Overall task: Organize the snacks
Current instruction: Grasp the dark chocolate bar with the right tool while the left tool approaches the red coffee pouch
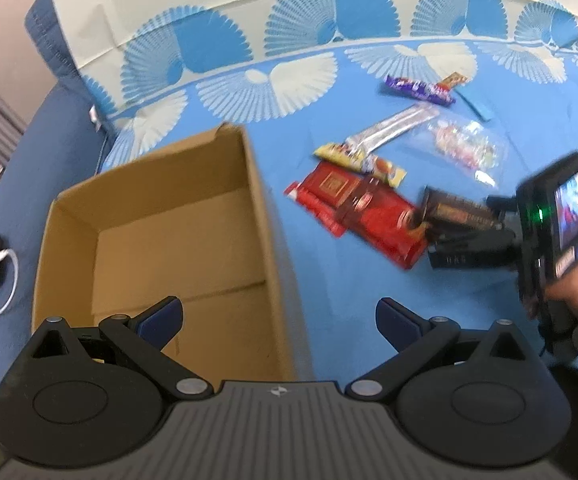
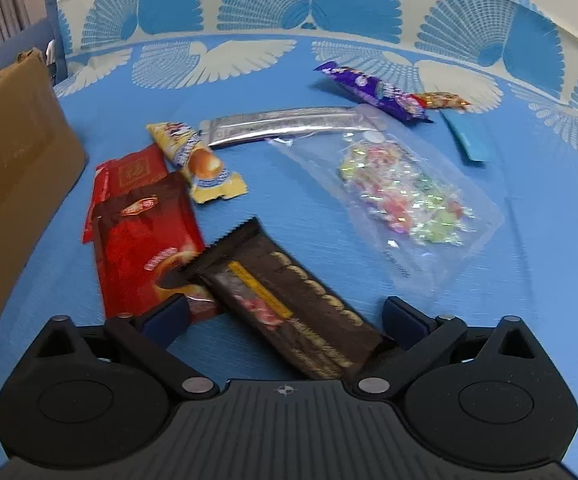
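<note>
Cardboard box (image 1: 161,232), open-topped with nothing seen inside, sits on the left of the blue patterned cloth (image 1: 329,320). Over its near edge hangs the left tool (image 1: 279,314), fingers spread wide and holding nothing. Right of the box lie a red packet (image 2: 145,232), a yellow wrapper (image 2: 197,160), a silver bar (image 2: 285,124), a purple bar (image 2: 373,90) and a clear candy bag (image 2: 401,196). The right tool (image 2: 287,312) is wide open around a dark brown packet (image 2: 289,304); whether it touches it I cannot tell.
</note>
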